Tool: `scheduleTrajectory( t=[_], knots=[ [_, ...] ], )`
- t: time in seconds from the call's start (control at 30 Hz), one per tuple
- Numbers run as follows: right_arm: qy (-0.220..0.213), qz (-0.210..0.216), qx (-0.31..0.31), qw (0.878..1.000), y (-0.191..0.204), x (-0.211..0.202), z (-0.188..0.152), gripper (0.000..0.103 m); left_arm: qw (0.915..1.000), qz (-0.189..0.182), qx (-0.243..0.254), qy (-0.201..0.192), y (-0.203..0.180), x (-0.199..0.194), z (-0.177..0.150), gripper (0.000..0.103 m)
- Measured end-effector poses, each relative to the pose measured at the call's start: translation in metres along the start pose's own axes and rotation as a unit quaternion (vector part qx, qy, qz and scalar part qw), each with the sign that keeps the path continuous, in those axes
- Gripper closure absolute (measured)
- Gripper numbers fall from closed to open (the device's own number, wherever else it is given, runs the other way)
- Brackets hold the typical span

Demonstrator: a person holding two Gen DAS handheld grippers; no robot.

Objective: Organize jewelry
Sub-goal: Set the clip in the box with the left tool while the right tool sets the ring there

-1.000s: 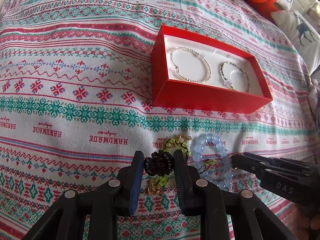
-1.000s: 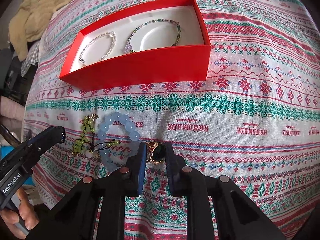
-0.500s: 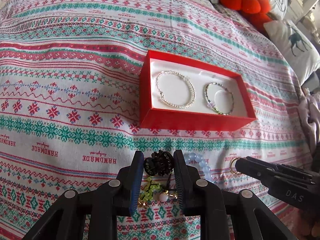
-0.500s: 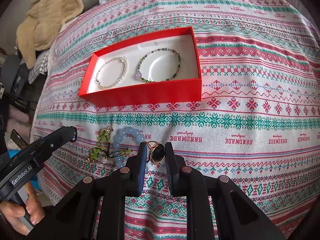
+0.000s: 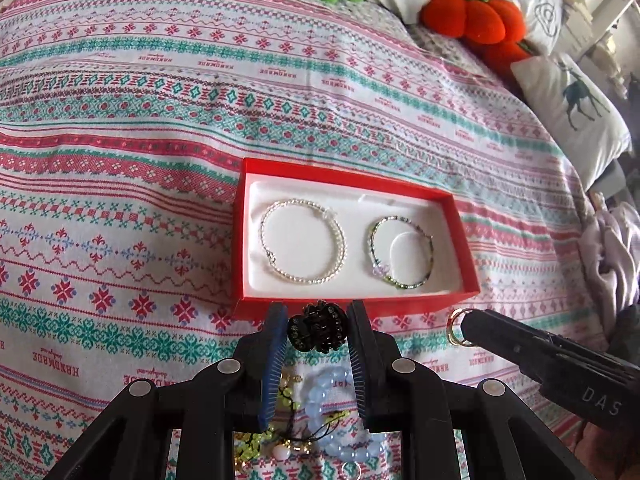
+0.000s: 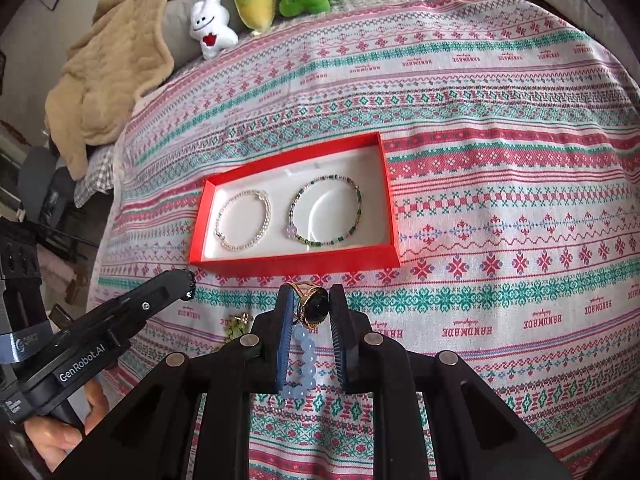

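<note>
Your left gripper's fingers [image 5: 276, 344] pinch the small black hair claw [image 5: 317, 327] and your right gripper [image 6: 309, 307] clamps the gold ring [image 6: 311, 306], both short of the red box [image 5: 356, 305], so either could slip out and drop onto the bedspread [image 5: 120, 264].

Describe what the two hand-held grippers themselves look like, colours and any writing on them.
Both are black plastic with silver round bolts and two fingers lined with blue ribbed pads. The left hand-held gripper reads "GenRobot.AI" in white, with a grey strap tag behind it. The right hand-held gripper shows white letters "DAS".
</note>
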State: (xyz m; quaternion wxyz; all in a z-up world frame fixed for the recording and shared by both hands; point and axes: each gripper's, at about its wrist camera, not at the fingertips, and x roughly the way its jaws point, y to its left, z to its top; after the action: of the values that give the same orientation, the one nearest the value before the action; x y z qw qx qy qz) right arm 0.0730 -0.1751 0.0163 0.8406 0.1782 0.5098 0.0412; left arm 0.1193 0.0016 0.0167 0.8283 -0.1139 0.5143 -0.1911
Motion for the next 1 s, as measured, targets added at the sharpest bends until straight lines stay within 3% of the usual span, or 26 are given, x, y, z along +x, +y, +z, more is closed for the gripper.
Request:
scheduleTrajectory(
  t=[0.27,0.63,1.0],
  knots=[
    [-0.014,-0.008,0.007,1.0,-0.006,0.008,0.019,0.084,0.9999,0.0,0.006,-0.013,-0.002,0.015,0.015,0.079],
    [-0.008,-0.015,0.0,1.0,-0.015,0.031,0.034,0.084,0.999,0.031,0.031,-0.007,-0.005,0.049,0.025,0.079],
    [-0.006,-0.016,-0.005,1.0,-0.016,0.04,0.037,0.084,0.9978,0.051,0.042,-0.007,-0.006,0.058,0.026,0.078]
  ],
)
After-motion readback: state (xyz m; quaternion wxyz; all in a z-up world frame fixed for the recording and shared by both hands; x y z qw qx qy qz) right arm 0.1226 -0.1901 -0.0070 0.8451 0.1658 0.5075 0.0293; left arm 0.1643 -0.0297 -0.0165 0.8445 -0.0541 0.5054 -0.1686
